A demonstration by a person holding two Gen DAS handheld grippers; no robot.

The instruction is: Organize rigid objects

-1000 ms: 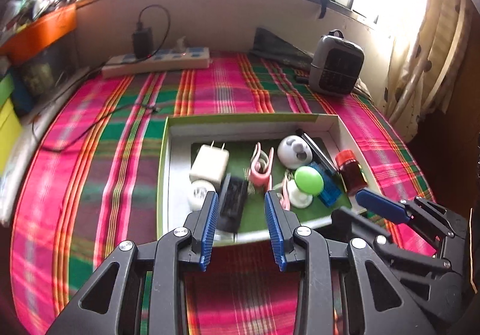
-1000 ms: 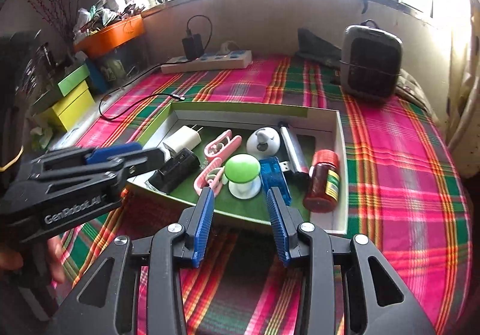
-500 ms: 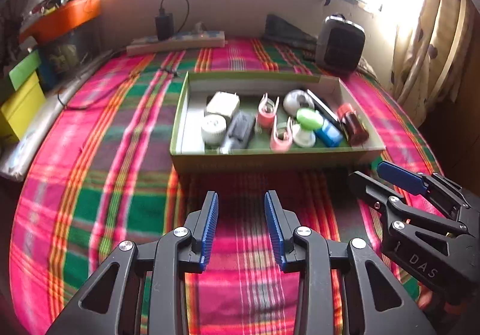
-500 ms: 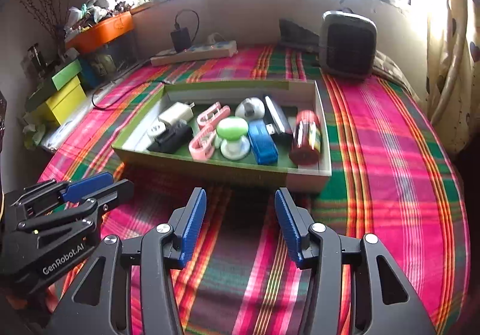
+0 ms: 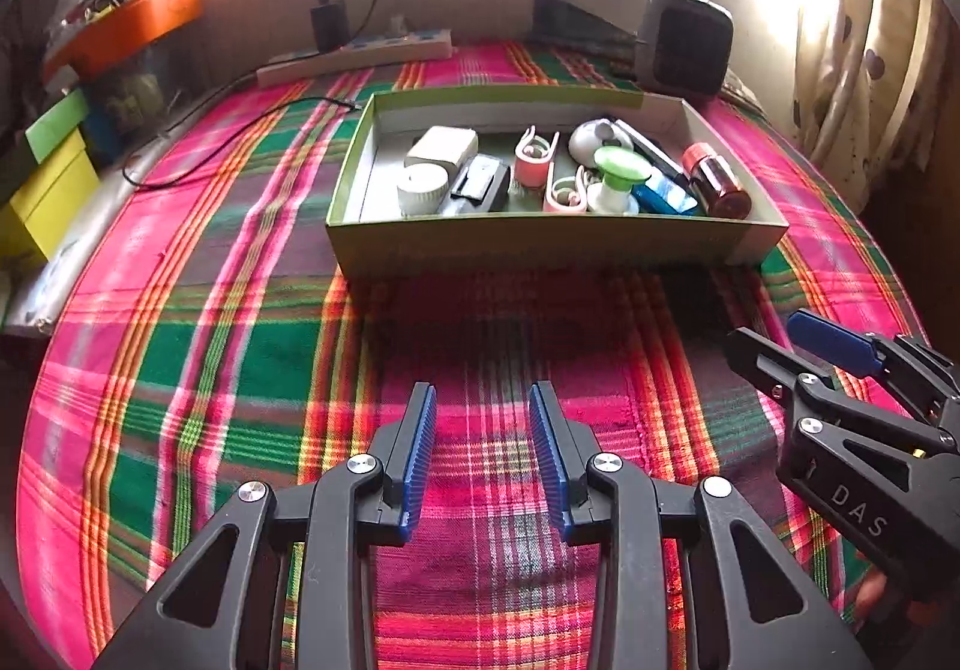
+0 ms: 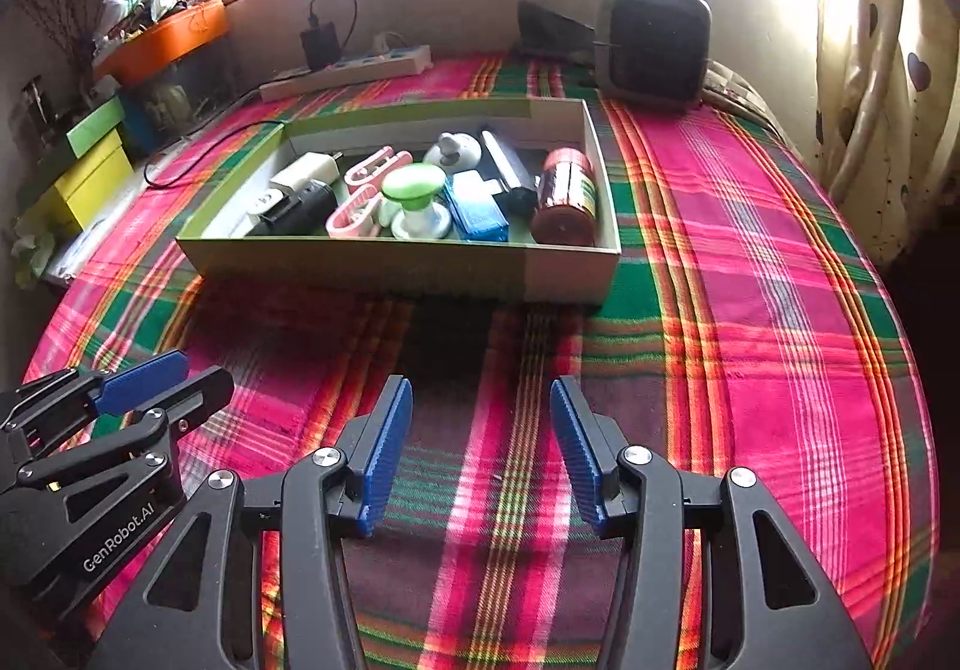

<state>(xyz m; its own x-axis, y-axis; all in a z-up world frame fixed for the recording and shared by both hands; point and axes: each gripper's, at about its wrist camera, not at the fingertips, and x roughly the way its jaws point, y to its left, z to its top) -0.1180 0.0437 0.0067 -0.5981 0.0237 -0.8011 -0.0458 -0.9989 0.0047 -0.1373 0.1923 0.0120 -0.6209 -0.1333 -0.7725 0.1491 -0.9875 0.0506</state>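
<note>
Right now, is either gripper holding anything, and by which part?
Nothing is held. The left gripper and right gripper both stand open over the pink-and-green plaid cloth, with only cloth between their blue pads.

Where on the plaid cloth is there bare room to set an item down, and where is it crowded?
Free: the plaid cloth right of the green tray, up to the curtain; also the stretch between the tray's near wall and both grippers. Crowded: inside the tray, items packed edge to edge, and behind it around the power strip and heater.
</note>
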